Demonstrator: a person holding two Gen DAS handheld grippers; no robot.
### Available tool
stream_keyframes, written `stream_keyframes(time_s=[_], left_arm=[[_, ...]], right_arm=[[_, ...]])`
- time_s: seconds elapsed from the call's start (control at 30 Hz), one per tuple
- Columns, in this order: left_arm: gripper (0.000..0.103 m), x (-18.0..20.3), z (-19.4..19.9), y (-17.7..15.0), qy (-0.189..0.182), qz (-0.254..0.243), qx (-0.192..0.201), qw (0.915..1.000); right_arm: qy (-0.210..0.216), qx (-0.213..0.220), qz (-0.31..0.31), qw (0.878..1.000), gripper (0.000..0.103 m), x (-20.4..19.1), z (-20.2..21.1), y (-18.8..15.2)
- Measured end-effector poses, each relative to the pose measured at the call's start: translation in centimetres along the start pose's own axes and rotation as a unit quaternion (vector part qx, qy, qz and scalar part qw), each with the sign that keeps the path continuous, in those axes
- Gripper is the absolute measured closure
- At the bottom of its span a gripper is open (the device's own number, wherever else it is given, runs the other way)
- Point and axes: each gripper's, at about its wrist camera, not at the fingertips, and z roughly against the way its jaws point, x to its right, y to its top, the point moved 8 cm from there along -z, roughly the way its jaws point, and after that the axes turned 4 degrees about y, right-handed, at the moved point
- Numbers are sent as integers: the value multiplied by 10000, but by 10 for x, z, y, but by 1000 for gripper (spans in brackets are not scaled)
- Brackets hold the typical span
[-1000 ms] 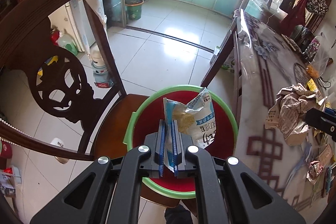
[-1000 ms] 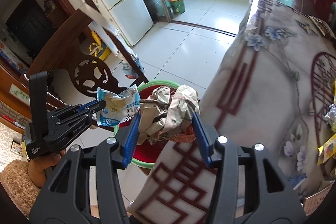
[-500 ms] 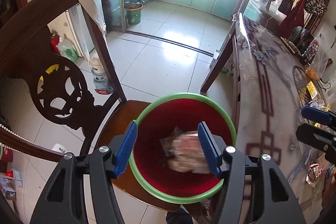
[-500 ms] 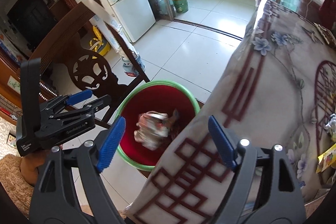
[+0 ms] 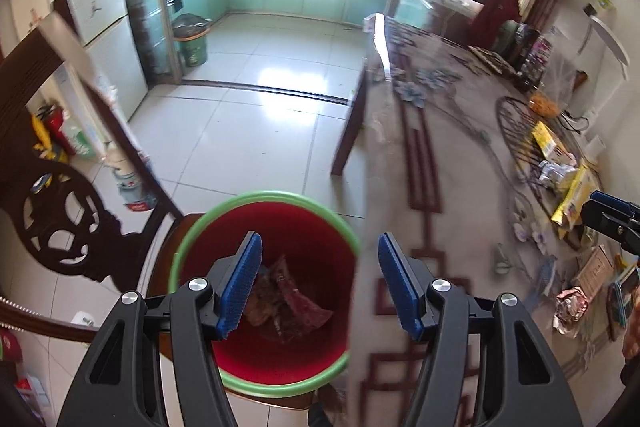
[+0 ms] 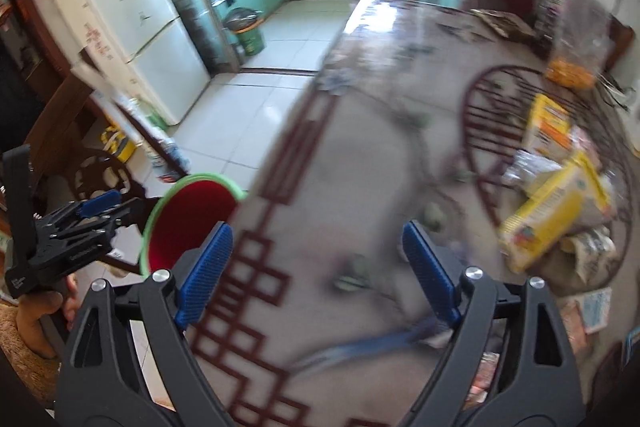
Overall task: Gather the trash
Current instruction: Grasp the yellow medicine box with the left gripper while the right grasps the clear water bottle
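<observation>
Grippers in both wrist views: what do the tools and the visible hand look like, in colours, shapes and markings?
Both the left gripper and the right gripper are matte black, angular frames with cut-out openings, silver round screw heads and blue ribbed finger pads. In the right wrist view, the left tool's side carries small white lettering, too blurred to read. The hand holding it shows bare skin above a fuzzy tan sleeve. No cables visible.

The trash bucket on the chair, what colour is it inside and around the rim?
Red inside, green rim; clearest in the left wrist view.
</observation>
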Motion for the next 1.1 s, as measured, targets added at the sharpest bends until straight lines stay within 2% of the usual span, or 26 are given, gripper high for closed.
stream_keyframes(time_s=[0.13,0.33,0.47,0.63,0.77,0.97,1.1], left_arm=[[45,49,1,1,-208,-381,19,9991],[45,116,3,-2,-362,-624,51,9974],[45,164,-3,-7,-471,-654,-56,9967],[44,229,-2,-17,-575,-849,-80,9947],[44,271,-4,-19,-585,-1138,-143,9917],[38,331,-1,-4,-689,-1637,22,9841],[38,361,-13,4,-762,-1831,-98,9801]], right_arm=[[-401,133,-538,9977,18,73,27,-11],[-840,301,-1452,9854,16,197,59,-26],[-882,333,-1989,9755,16,272,64,-32],[-866,54,-2539,9633,16,344,44,-38],[-566,-37,-2663,9622,16,364,25,-32],[151,-149,-3275,9446,11,382,-12,-18],[384,-371,-3383,9395,11,381,-32,-15]])
